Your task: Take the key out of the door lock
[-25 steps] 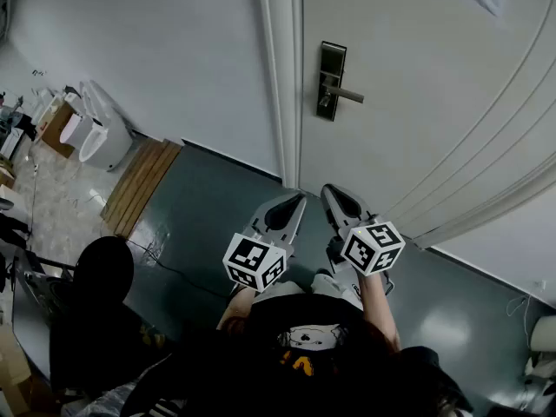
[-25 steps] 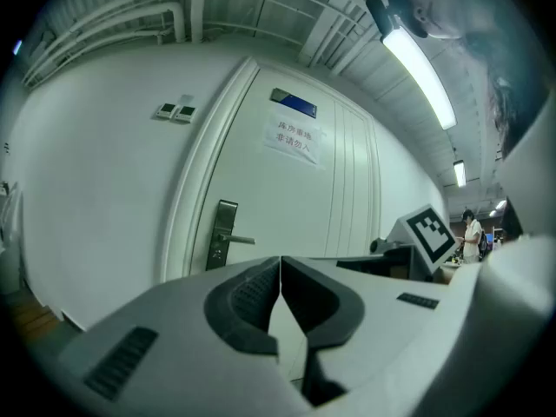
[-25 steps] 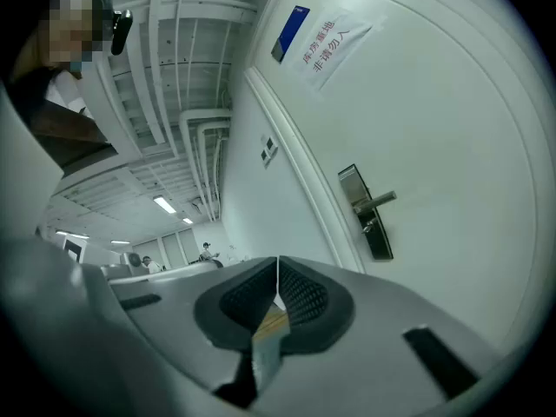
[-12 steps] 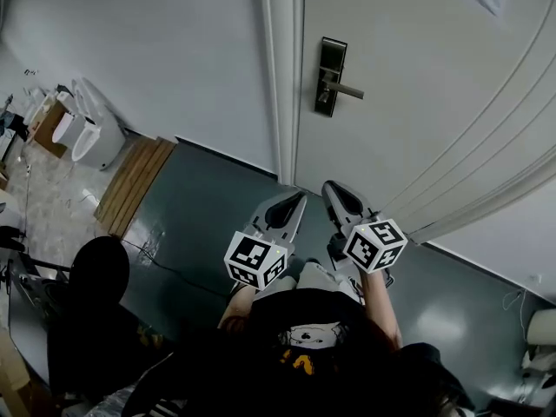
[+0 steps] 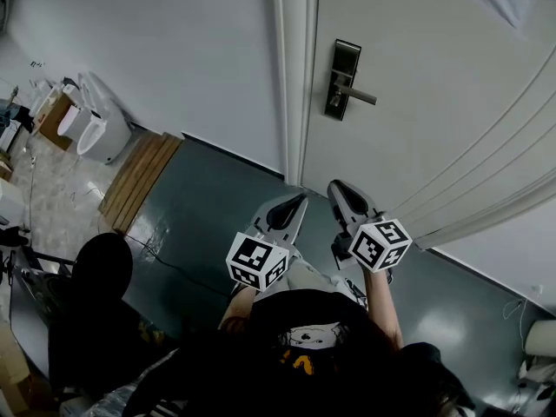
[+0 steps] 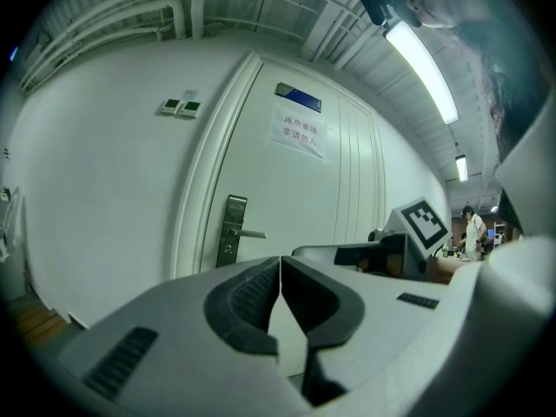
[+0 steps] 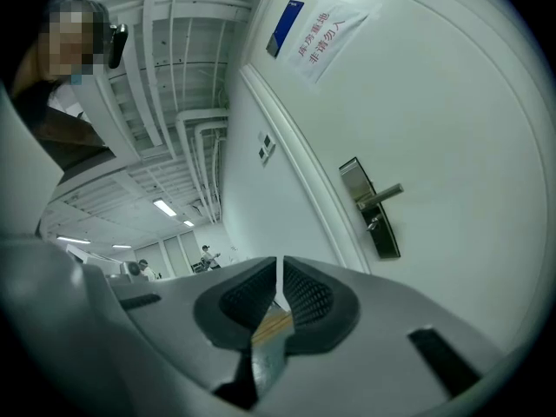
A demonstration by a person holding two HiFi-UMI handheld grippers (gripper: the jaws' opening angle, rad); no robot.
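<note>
The dark lock plate point(image 5: 344, 78) with a silver lever handle point(image 5: 361, 95) sits on the white door point(image 5: 434, 102), far above both grippers. In the right gripper view a small stub, apparently the key point(image 7: 372, 224), sticks out of the lock plate point(image 7: 370, 208) just below the handle. My left gripper point(image 5: 294, 201) and right gripper point(image 5: 340, 188) are side by side, low in front of the door, well short of the lock. The left gripper point(image 6: 280, 263) is shut with nothing in it. Nothing is held in the right gripper point(image 7: 279, 272), which is shut too.
A white door frame point(image 5: 294, 76) and a wall point(image 5: 174, 50) stand left of the door. Wooden boards point(image 5: 139, 181) and white fixtures point(image 5: 94, 129) lie at the far left. A paper notice point(image 6: 301, 134) hangs on the door. A dark round object point(image 5: 102, 272) is at lower left.
The head view has shifted slightly, so the lock shows a little further right. Both grippers stay shut and keep their place low in front of the door.
</note>
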